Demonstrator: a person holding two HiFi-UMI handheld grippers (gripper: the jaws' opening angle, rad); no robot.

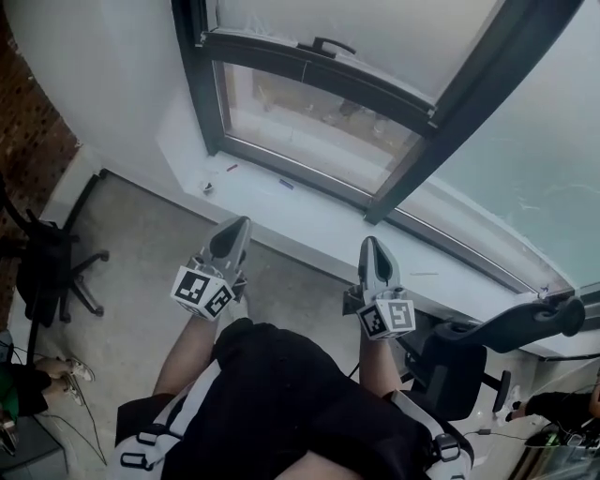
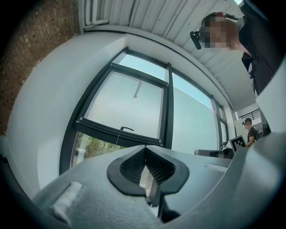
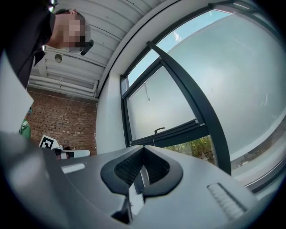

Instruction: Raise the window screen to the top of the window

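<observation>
Both tongs are seen shut and empty: the left tongs [image 1: 236,230] show their ribbed pads pressed together with nothing between them in the left gripper view [image 2: 145,152], and the same is seen of the right tongs [image 3: 144,150] [image 1: 370,246] in the right gripper view.

The window screen [image 1: 375,23] is found partly lowered. Its dark bottom rail [image 1: 319,70] sits low in the window opening, with clear glass [image 1: 309,127] left bare beneath it down to the white sill [image 1: 309,211].

Key relation: the rail lies ahead of and above both tongs, well apart from them, and nothing is touched yet. Its long axis runs level across the window, side to side, so it is crossed by the line of both tongs. A small black handle [image 1: 323,44] is mounted on the rail's top edge. It is placed a little left of centre in the left gripper view [image 2: 126,129] and a little right of centre in the right gripper view [image 3: 159,130], so it is judged to lie between the two tongs, the right perhaps slightly nearer. The dark frame post [image 1: 469,103] bounds the screen on the right. A forward and upward reach to the handle or rail is judged to be needed before any lifting.

Writing: no brand, label or readable text is made out. Only black-and-white square markers are seen on the marker cubes [image 1: 202,292] [image 1: 387,317].
</observation>
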